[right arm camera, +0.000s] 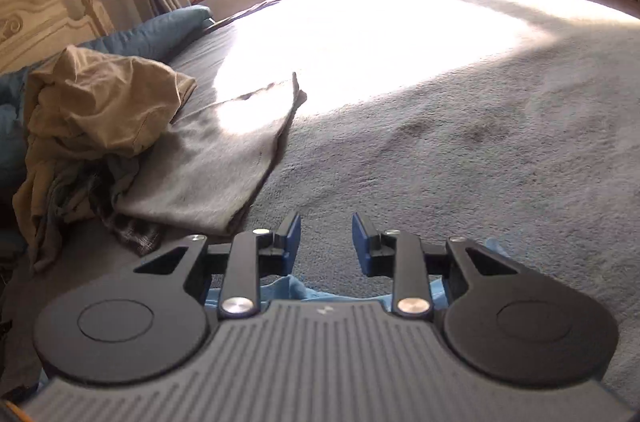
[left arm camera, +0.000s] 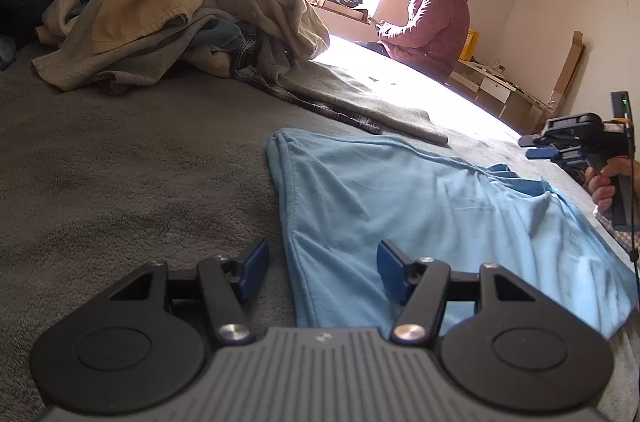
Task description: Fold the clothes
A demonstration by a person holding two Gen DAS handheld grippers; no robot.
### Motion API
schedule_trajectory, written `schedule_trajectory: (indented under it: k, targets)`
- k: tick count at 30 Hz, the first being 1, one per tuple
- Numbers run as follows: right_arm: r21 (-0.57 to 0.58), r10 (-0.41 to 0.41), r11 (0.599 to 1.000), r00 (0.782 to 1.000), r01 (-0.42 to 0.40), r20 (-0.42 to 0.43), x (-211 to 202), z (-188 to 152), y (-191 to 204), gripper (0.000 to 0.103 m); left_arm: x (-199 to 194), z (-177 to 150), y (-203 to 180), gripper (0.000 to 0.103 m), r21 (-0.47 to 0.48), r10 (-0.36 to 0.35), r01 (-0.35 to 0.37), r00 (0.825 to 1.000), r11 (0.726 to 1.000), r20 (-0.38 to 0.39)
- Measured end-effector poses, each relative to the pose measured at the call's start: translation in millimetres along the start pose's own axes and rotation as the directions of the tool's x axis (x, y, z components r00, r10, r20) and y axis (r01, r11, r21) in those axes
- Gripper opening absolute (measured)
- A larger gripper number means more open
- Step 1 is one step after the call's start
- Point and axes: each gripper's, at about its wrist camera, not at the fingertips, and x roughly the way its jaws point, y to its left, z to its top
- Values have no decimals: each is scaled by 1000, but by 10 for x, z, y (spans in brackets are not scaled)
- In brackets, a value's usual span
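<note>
A light blue garment (left arm camera: 432, 206) lies spread on the grey bed blanket (left arm camera: 120, 174). My left gripper (left arm camera: 324, 270) stands open low over its near left corner. The garment's side edge runs between the two blue pads, which do not press on it. At the right edge of the left wrist view, a hand (left arm camera: 600, 186) holds my right gripper (left arm camera: 534, 147) above the garment's far side. In the right wrist view my right gripper (right arm camera: 326, 242) has its jaws closing with only bare blanket (right arm camera: 460, 142) between them. A strip of the blue garment (right arm camera: 292, 288) shows under its body.
A heap of beige and grey clothes (left arm camera: 168, 6) (right arm camera: 100, 110) fills the back left of the bed, and a flat grey piece (left arm camera: 360, 94) (right arm camera: 216, 162) spreads out from it. A person in a pink hoodie (left arm camera: 432, 18) sits at the bed's far edge by the window.
</note>
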Motion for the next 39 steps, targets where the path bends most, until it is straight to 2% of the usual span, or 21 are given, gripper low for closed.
schedule_trajectory:
  k: [2,5,8,10,13,16,18,20,22,23,26,30,37,39]
  targets:
    - [54,-23,998,1000,22,17,-277,52,-349,31,0,0,-1,62,-1,-1,1,1000,1000,0]
    - [73,-74,994,996,77,-43,-429,-22,-710,35,0,-1,-2,62,-3,-3,3,1000,1000,1]
    - [85,-83,992,993,90,-81,-419,-116,-864,47,0,-2,-3,62,-5,-4,4,1000,1000,2]
    - [73,-67,995,994,73,-91,-357,-146,-846,48,-3,-2,4,62,-10,-9,9,1000,1000,2]
    - [-33,-75,997,993,72,-92,-256,-162,-653,49,0,0,21,63,-22,-18,18,1000,1000,2]
    - [-205,-206,960,977,190,-59,-199,-253,-471,48,-1,1,28,63,-25,-21,21,1000,999,2]
    - [-220,-243,949,969,228,-43,-155,-261,-565,45,-3,-1,30,63,-26,-22,22,1000,999,2]
    - [-83,-277,958,961,275,-19,-175,-179,-892,45,-6,-1,34,63,-29,-23,23,1000,999,2]
    - [136,-288,948,958,287,-8,-286,-110,-1296,39,-6,-1,36,63,-31,-25,25,1000,999,2]
    - [200,-281,940,960,276,-2,-353,-105,-1421,37,-6,0,36,63,-31,-25,25,1000,999,2]
    - [236,-213,950,977,205,10,-575,-148,-1476,38,-4,-1,35,63,-30,-25,25,1000,999,2]
    - [178,-94,979,995,100,-43,-846,-304,-1216,38,-1,-2,46,64,-35,-31,31,1000,999,2]
    - [211,-5,977,998,20,-69,-1607,-820,-1092,38,-23,22,128,64,-88,-73,75,997,993,16]
    - [224,16,975,997,0,-71,-1819,-977,-1089,38,-91,60,136,64,-112,-62,64,998,992,17]
